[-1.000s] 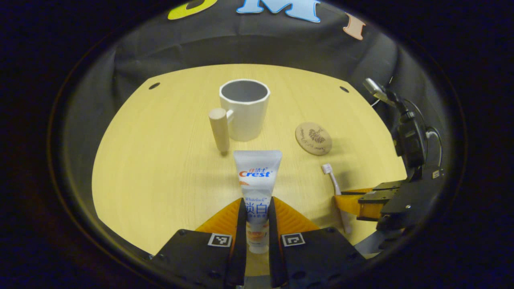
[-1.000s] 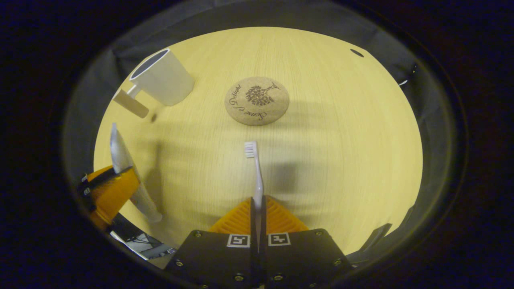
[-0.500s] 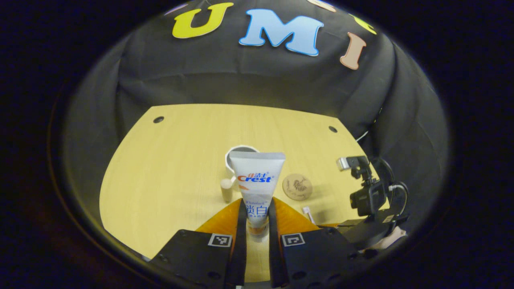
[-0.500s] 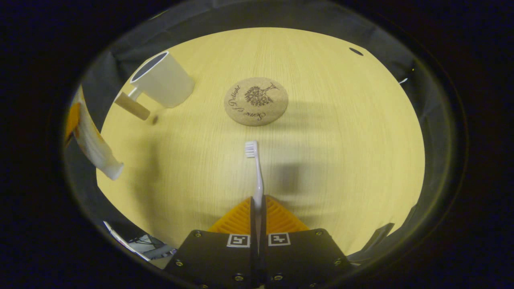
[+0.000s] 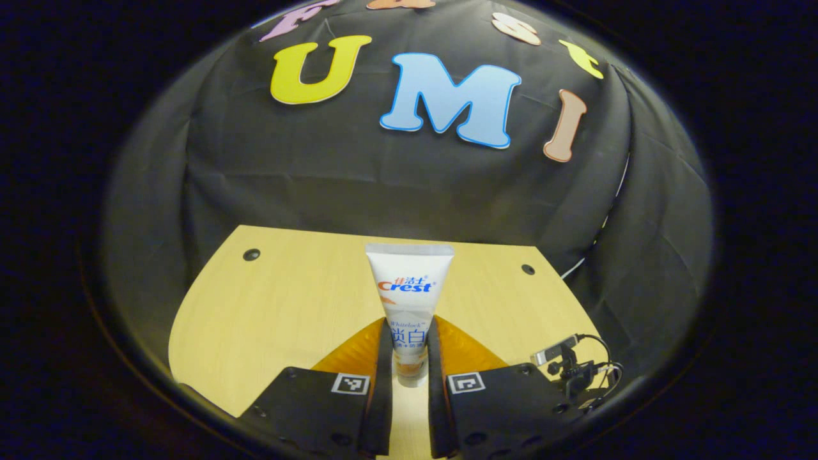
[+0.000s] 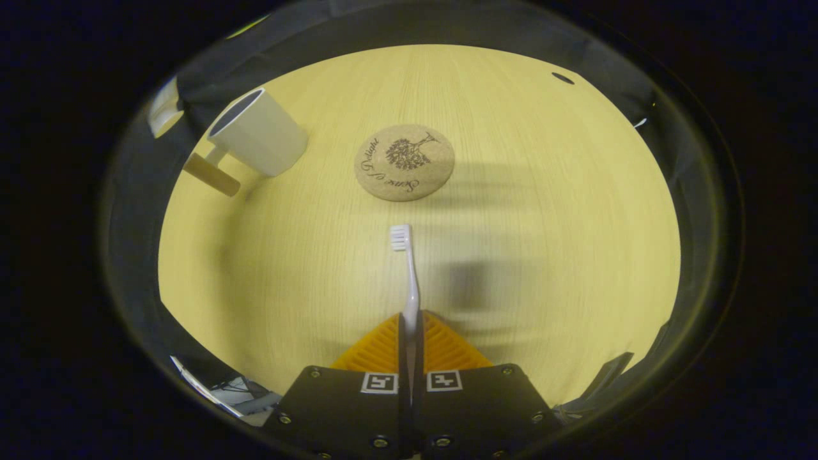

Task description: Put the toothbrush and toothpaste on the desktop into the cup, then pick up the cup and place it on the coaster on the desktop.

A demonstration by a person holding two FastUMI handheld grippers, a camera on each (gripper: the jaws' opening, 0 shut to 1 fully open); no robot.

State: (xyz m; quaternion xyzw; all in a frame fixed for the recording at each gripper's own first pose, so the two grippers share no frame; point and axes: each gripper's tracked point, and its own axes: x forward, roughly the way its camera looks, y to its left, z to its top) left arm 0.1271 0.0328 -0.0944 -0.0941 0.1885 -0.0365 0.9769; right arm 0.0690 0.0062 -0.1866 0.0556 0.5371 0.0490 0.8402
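Observation:
My left gripper (image 5: 409, 335) is shut on the lower part of a white toothpaste tube (image 5: 410, 287), held high above the table (image 5: 287, 306) with its flat crimped end pointing away from me. My right gripper (image 6: 409, 322) is shut on the handle of a white toothbrush (image 6: 409, 268), whose bristle head points toward the round cork coaster (image 6: 404, 161). The white cup (image 6: 255, 131) with a wooden handle (image 6: 211, 176) stands upright at the far left. An end of the toothpaste tube (image 6: 165, 115) hangs in the air beside the cup's rim.
The table (image 6: 543, 223) is light wood with small dark holes (image 6: 562, 78) near its far corners. Black cloth walls the booth behind and beside it. The right gripper's camera rig with its cables (image 5: 572, 370) sits low at the right of the left gripper view.
The left gripper has risen and tipped upward with the toothpaste, so its view now faces the wall. The right gripper has stayed almost still with the toothbrush.

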